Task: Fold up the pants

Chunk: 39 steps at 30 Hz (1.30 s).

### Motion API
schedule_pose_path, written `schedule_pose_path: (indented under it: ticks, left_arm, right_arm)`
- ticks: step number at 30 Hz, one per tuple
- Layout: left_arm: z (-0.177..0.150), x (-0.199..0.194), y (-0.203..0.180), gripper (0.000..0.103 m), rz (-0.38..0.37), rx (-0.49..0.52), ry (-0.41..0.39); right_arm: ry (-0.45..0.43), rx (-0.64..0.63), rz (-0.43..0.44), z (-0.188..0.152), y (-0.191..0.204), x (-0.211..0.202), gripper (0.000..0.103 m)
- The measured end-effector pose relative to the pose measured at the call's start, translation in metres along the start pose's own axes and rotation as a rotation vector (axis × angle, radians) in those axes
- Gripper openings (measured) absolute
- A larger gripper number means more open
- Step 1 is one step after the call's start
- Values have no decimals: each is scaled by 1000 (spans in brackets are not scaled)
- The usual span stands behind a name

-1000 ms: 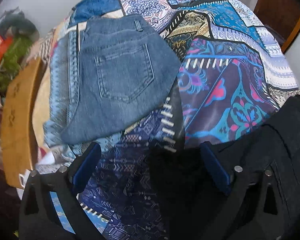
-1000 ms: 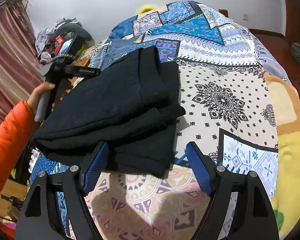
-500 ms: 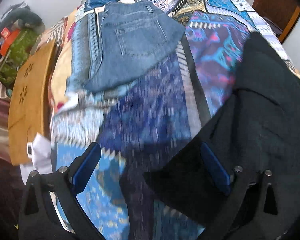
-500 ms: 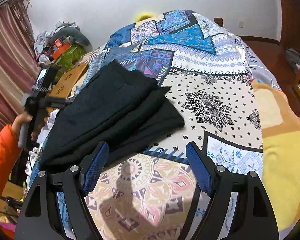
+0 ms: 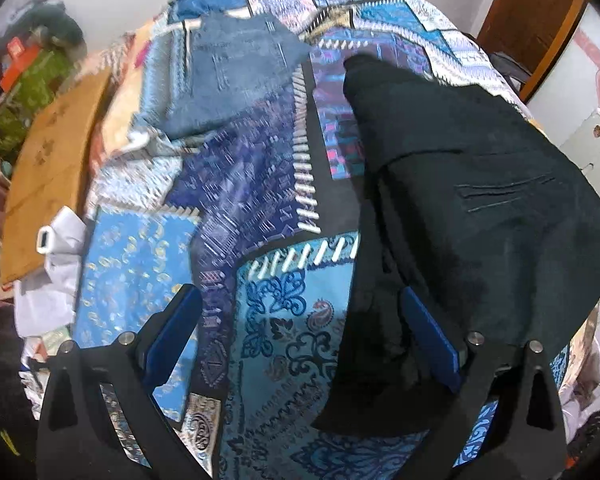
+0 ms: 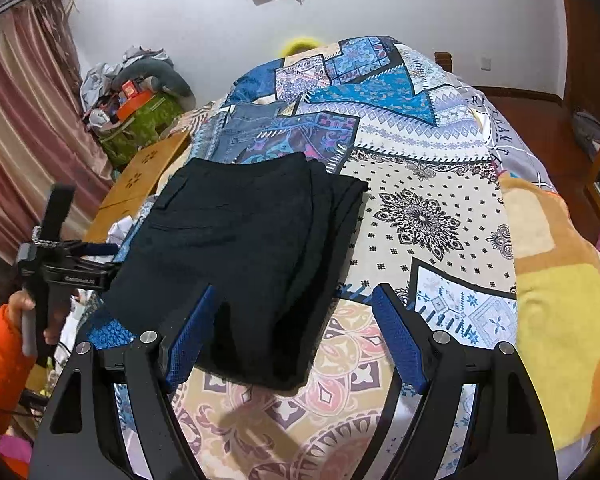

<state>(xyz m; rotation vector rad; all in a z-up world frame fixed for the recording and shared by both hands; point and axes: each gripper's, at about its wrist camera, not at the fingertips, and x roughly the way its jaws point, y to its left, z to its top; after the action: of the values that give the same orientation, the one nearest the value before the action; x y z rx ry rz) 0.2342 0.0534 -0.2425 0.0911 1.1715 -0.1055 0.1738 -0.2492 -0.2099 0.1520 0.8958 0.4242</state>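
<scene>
Folded black pants [image 6: 244,256] lie on the patterned bedspread [image 6: 420,184]. In the left wrist view the pants [image 5: 480,216] fill the right side, and their edge lies over the right finger. My left gripper [image 5: 300,336] is open, at the pants' left edge. It also shows in the right wrist view [image 6: 96,258], held by a hand in an orange sleeve. My right gripper [image 6: 296,336] is open at the pants' near end, its left finger against the cloth.
Folded blue jeans [image 5: 236,80] lie further up the bed [image 6: 244,128]. A wooden board [image 5: 48,168] runs along the bed's left edge. Clutter and a green bag [image 6: 140,120] stand by the curtain. A yellow-orange blanket [image 6: 556,304] lies at right.
The black pants have been laid flatter and squarer on the bed. My left gripper has pulled back toward the bed's left edge, so the jeans look farther away. My right gripper has drawn back and risen.
</scene>
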Motion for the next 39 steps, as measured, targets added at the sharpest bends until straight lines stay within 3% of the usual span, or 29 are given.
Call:
schedule_pose_path:
  ticks: [7,13,17,25,29,32,37,39]
  left_arm:
    - [27,-25,-6,100,-16,21,-107]
    - [57,-14,-25,99,12,101,-138]
    - [76,-6,-25,93,-5,107,-132]
    - [109,-19,-20,93,-44,115,-204]
    - [130,-5,-28,93,-102,138,-184]
    - [141,23,-39,92,-131,158,-119]
    - [149,66,-48,74,-245,139,2]
    - [151,65,-50,50,-297,125,5]
  right_arm:
    - [-15,-27,2,19,-2,6,77]
    - [-7,-51,26,47,-1,33,76]
    - [26,-77,13,62,-3,57,67]
    - [69,-7,-21,83,-36,91,57]
    - [106,30,-21,88,-50,107,52]
    - [140,54,14,89,-56,119,51]
    - [150,74,60,90,-58,128,44]
    - [131,68,65,90,-58,125,35]
